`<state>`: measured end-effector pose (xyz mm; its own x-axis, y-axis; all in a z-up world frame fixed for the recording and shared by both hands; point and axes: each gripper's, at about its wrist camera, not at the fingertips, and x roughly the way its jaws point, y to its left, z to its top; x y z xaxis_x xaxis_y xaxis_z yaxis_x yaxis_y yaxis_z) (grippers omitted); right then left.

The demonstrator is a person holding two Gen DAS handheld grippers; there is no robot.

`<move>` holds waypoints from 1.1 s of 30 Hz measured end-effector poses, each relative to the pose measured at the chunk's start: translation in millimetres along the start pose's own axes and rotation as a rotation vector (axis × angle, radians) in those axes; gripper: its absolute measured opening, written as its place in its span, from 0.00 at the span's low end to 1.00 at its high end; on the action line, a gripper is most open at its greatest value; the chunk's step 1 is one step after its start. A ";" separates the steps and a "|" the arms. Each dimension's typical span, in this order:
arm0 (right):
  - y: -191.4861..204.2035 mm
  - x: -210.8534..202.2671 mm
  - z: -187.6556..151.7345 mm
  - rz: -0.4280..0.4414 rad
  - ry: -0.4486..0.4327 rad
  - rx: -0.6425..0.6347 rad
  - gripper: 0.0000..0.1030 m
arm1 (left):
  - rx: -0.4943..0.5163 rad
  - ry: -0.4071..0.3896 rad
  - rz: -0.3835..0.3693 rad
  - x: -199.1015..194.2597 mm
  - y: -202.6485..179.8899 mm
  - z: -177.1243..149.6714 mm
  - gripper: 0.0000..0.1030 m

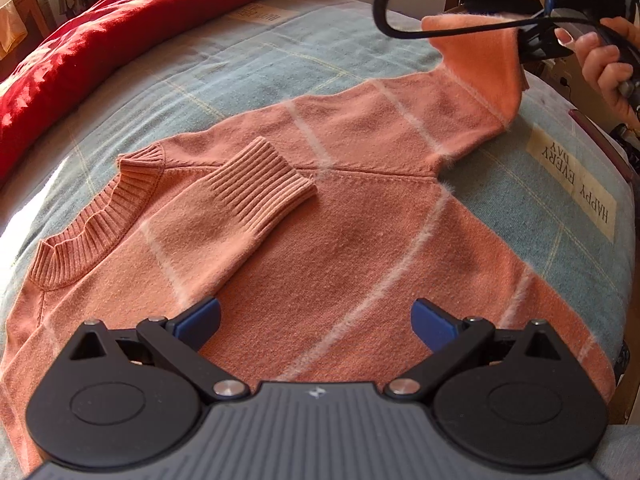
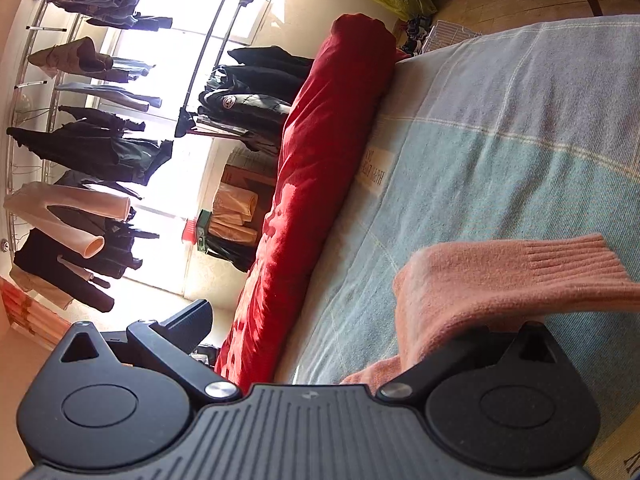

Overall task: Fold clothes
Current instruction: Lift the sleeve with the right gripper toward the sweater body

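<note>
Blue-padded fingers of the left gripper (image 1: 316,322) stand wide apart, holding nothing, just above the body of a pink sweater (image 1: 340,240) spread flat on the bed (image 1: 224,68). One sleeve (image 1: 244,204) is already folded across the chest, its ribbed cuff pointing toward the far side. The collar (image 1: 96,220) lies toward the bed's left edge. From this gripper, the other sleeve (image 1: 476,80) runs away to the far right corner, where the right gripper (image 1: 536,42) lifts its end off the bed. In the right wrist view that sleeve drapes over one finger; the other finger stands well apart, so whether the cloth is clamped cannot be told. A red quilt (image 1: 120,32) lies along the bed's far edge. The right hand is nearer the raised sleeve, which would likely fold inward across the chest.
</note>
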<state>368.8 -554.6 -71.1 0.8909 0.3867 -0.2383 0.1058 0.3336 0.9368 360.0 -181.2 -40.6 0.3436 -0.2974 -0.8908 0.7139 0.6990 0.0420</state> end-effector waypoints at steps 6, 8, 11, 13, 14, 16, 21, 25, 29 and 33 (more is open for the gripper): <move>23.3 22.7 -23.6 0.010 0.037 -0.024 1.00 | 0.038 0.006 0.019 -12.1 13.6 -19.7 0.98; 31.0 30.2 -31.3 0.013 0.049 -0.032 1.00 | 0.037 0.006 0.020 -14.4 18.1 -25.3 0.98; 42.4 41.4 -42.7 0.019 0.068 -0.044 1.00 | 0.034 0.011 0.022 -18.9 25.4 -36.5 0.98; 48.7 48.2 -49.7 0.030 0.077 -0.044 1.00 | 0.037 0.016 0.027 -21.7 29.3 -42.8 0.98; 51.5 51.4 -53.0 0.038 0.081 -0.042 1.00 | 0.037 0.018 0.027 -23.3 31.2 -46.1 0.98; 57.1 58.0 -59.7 0.053 0.088 -0.037 1.00 | 0.032 0.021 0.022 -26.4 37.5 -52.5 0.98; 75.2 80.3 -77.9 0.078 0.114 -0.034 1.00 | 0.008 0.024 0.017 -33.7 56.7 -68.2 0.98; 88.5 98.1 -92.9 0.085 0.143 -0.049 1.00 | -0.009 0.033 0.017 -37.5 68.0 -80.5 0.98; 100.2 113.0 -106.4 0.101 0.169 -0.065 1.00 | -0.034 0.034 0.000 -40.7 77.7 -92.3 0.98; 111.7 125.0 -117.9 0.112 0.194 -0.085 1.00 | -0.057 0.039 -0.001 -43.0 85.4 -102.0 0.98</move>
<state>439.9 -367.6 -26.4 0.7923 0.5808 -0.1869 -0.0336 0.3474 0.9371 344.0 -42.4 -44.9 0.3179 -0.2733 -0.9079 0.6776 0.7352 0.0159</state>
